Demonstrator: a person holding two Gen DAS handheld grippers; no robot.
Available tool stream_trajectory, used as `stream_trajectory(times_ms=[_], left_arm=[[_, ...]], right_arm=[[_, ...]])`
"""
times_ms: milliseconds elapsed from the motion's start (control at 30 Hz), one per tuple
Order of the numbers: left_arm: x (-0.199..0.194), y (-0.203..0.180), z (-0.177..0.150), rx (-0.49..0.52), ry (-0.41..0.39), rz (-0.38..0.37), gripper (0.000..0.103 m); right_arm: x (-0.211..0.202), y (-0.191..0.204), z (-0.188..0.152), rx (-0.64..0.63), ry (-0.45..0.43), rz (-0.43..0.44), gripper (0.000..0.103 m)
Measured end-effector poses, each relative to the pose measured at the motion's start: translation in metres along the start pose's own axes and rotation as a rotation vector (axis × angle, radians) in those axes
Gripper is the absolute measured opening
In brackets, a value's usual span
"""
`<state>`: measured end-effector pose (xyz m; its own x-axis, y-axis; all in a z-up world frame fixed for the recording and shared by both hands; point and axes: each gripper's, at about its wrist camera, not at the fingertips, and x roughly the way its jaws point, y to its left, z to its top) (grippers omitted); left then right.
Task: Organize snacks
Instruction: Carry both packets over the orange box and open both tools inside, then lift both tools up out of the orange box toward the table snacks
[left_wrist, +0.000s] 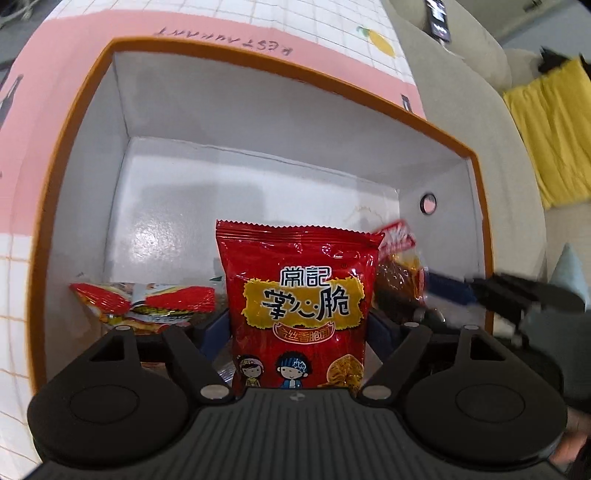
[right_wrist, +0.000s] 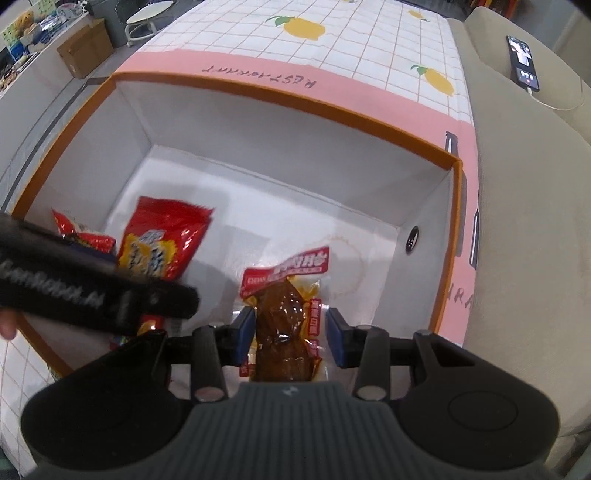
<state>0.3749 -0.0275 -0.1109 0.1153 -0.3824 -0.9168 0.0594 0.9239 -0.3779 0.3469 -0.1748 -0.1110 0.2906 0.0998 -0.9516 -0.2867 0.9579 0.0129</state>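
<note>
A white box with an orange rim (left_wrist: 85, 96) stands on the tablecloth; it also shows in the right wrist view (right_wrist: 258, 94). My left gripper (left_wrist: 297, 332) is shut on a red crispy-noodle bag (left_wrist: 299, 295), held upright over the box floor; the bag also shows in the right wrist view (right_wrist: 162, 240). My right gripper (right_wrist: 290, 332) holds a clear packet of brown meat with a red header (right_wrist: 282, 314) between its blue pads, left pad touching, a small gap on the right. That packet shows in the left wrist view (left_wrist: 400, 273). A red and white snack bag (left_wrist: 144, 302) lies in the box.
The box sits on a pink and white checked cloth with lemon prints (right_wrist: 303, 27). A beige sofa (right_wrist: 535, 221) with a phone (right_wrist: 522, 62) lies to the right. A yellow cloth (left_wrist: 550, 136) lies on the sofa. A cardboard box (right_wrist: 85, 51) stands far left.
</note>
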Motion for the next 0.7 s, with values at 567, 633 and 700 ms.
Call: stream_trajectory(times_ms=[567, 633, 700], left_arm=[[0.005, -0.018, -0.004, 0.103, -0.029, 0.036, 0.097], [0.001, -0.02, -0.006, 0.123, -0.043, 0.05, 0.097], [-0.005, -0.018, -0.009, 0.126, -0.054, 0.053, 0.097]], right_arm=[[-0.026, -0.001, -0.016, -0.067, -0.012, -0.005, 0.045], [-0.027, -0.003, -0.019, -0.066, -0.02, -0.002, 0.045], [-0.028, -0.005, -0.021, -0.062, -0.03, 0.008, 0.045]])
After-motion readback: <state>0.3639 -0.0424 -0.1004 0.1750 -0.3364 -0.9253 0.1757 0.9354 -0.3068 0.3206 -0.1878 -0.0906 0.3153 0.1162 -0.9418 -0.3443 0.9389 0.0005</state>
